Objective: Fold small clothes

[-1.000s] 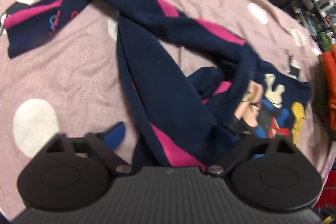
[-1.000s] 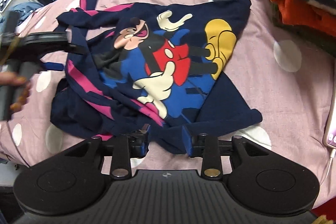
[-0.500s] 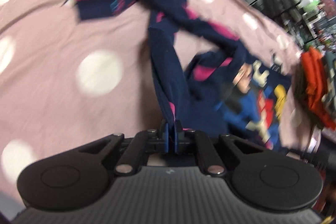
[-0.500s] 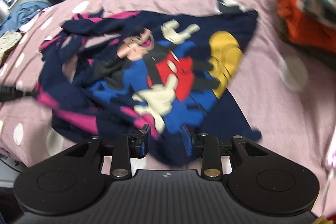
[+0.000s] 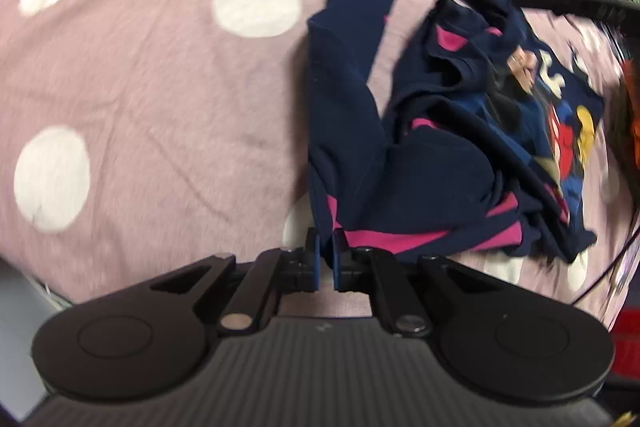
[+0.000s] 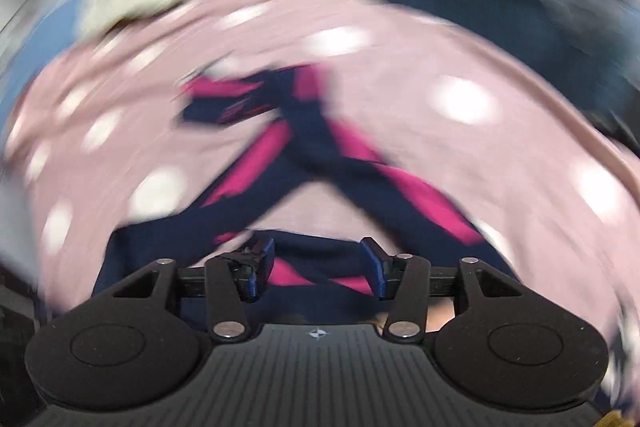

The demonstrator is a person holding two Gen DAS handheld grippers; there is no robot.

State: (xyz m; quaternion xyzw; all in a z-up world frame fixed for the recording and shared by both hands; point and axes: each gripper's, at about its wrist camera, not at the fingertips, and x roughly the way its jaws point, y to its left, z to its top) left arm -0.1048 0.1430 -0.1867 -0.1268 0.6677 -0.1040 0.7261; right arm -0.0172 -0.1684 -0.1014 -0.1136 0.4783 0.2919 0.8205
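Both tools meet the navy sweatshirt point(image 5: 416, 163) on the bed point(image 5: 140, 75): left tool point(image 5: 324, 255) clenched on its hem (near edge), right tool point(image 6: 318, 265) just spreading, released, above it.

Both wrist views close above, angled steeply down, sharing navy-pink garment point(image 5: 352, 131) on dotted pink sheet point(image 5: 152, 79), right view blurred

A bed point(image 5: 140, 75) spread with a pink sheet dotted with white spots carries a navy-and-pink top point(image 5: 424, 163), crumpled with its cartoon print facing up and its sleeves trailing across the sheet. An orange heap point(image 5: 634, 115) sits at the bed's right edge, blurred.
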